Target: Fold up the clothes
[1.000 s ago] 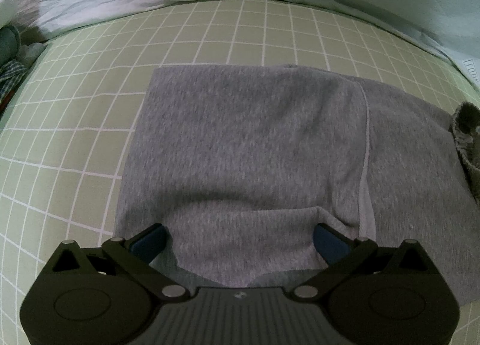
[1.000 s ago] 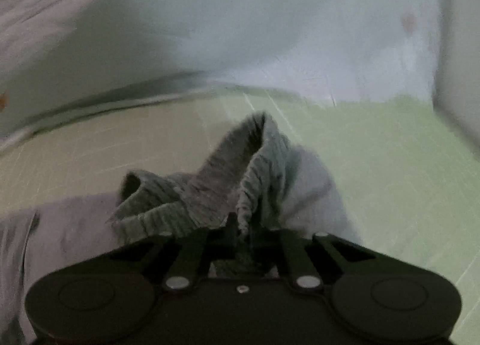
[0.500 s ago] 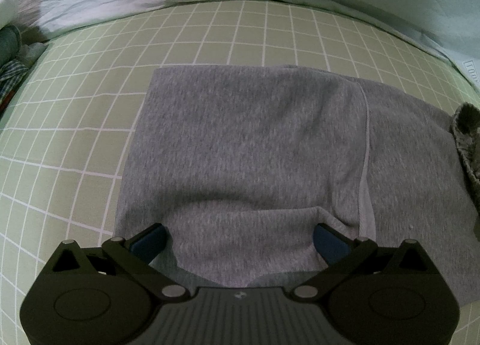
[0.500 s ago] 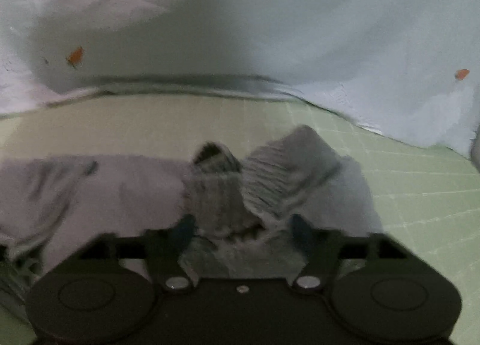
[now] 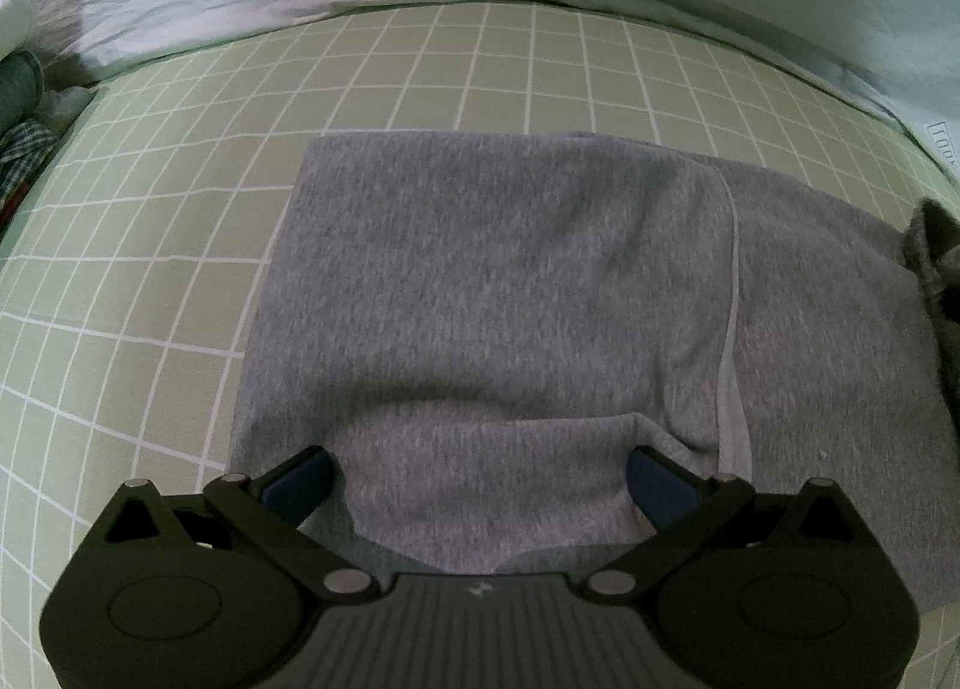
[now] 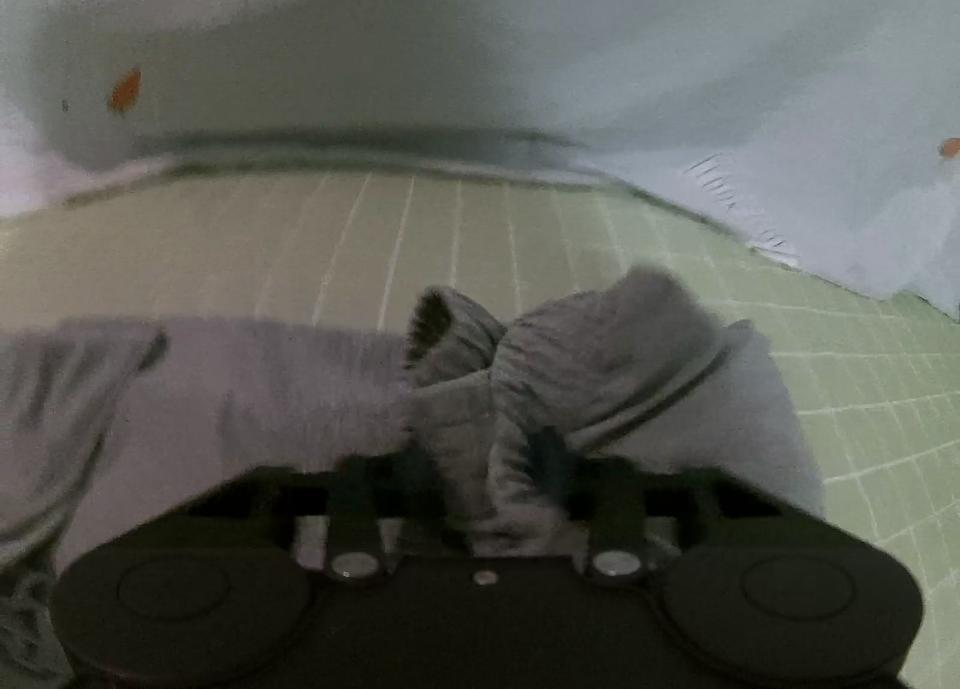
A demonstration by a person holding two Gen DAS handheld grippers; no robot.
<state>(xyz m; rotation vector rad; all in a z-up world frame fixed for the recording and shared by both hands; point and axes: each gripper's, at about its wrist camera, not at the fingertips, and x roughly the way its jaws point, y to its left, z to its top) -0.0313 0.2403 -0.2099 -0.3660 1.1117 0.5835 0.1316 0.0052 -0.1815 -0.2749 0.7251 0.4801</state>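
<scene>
1. the grey garment lies on the green checked bed, already folded into a flat block, with a seam running down its right part. one ribbed cuff is bunched up at the right end.
2. the left gripper has its fingers spread wide, with a fold of cloth lying between them and neither pad pressing on it. i would leave it low over the near edge, ready to pin that edge.
3. the right gripper is closing on the cuff. the view is blurred, but ribbed cloth stands between the fingers, and they look to be pinching it. let them close fully before pulling, or the thick rib may slip out.
4. take the whole cuff, not one layer, so the sleeve comes over as one piece.
5. the next move is probably to lift the cuff just clear of the body and carry it left over the folded block. a low path should keep the layers underneath from dragging.
6. lay it down inside the block's outline, parallel to the seam, so nothing hangs past the right edge.
7. this knit is soft and will sag and crease. pull gently taut before setting it down, then let go and smooth.
8. watch the far edge. it looks straight now, and a hard tug could skew it.
</scene>
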